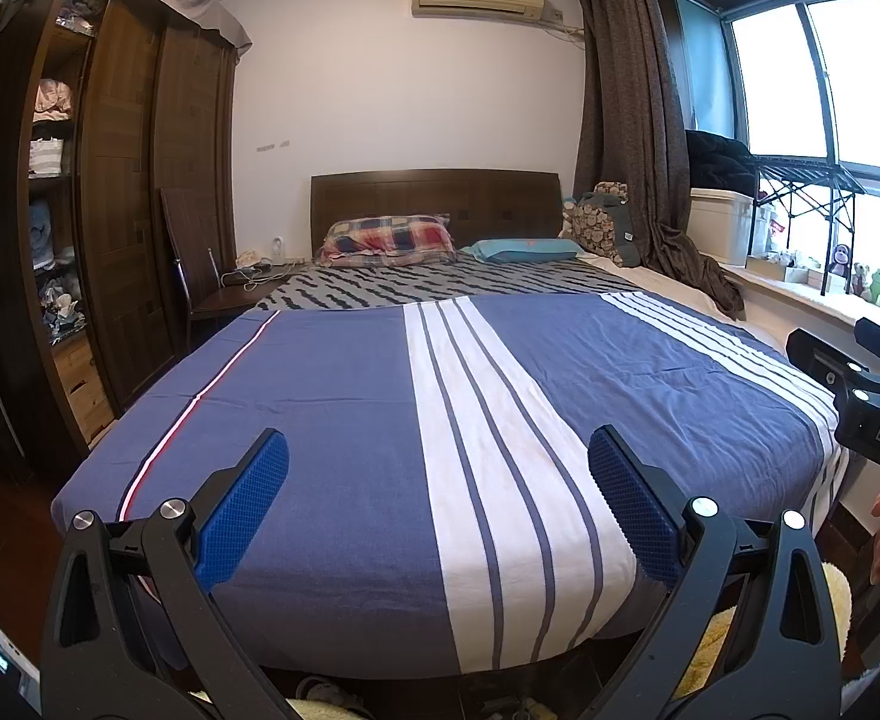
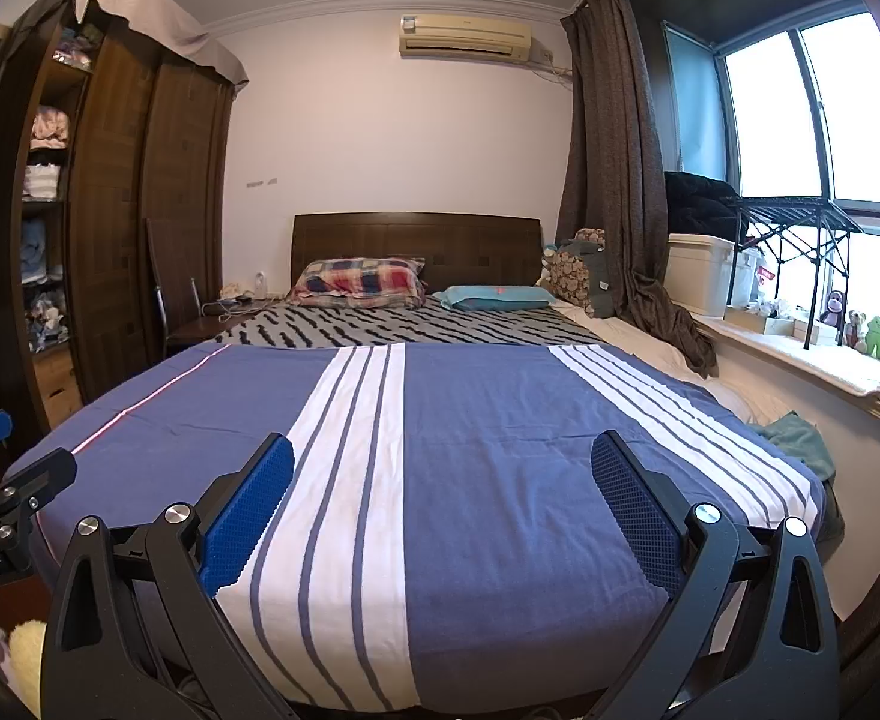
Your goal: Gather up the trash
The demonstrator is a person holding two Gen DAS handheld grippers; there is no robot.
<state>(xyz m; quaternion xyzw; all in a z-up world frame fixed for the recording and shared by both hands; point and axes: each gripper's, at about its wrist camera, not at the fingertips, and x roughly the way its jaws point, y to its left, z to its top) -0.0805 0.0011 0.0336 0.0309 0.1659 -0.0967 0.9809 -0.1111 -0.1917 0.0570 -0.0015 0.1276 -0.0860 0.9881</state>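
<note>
Foot of bed — both grippers empty, no trash seen.
Left gripper (image 1: 438,450) and right gripper (image 2: 442,453) hung wide open over the bedspread (image 2: 488,420) — which lay nearer cannot be told.

the small figures (image 2: 872,333) on the windowsill are too tiny to identify; the other hand-held gripper (image 1: 872,396) is cut off by the frame's edge.

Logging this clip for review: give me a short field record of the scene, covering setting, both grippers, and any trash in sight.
setting: bedroom, both cameras facing a bed with a blue striped cover
left gripper: open, empty, above the foot of the bed
right gripper: open, empty, alongside
pillows: plaid pillow, teal pillow
trash in sight: none clearly identifiable
task stage: nothing collected yet
</note>
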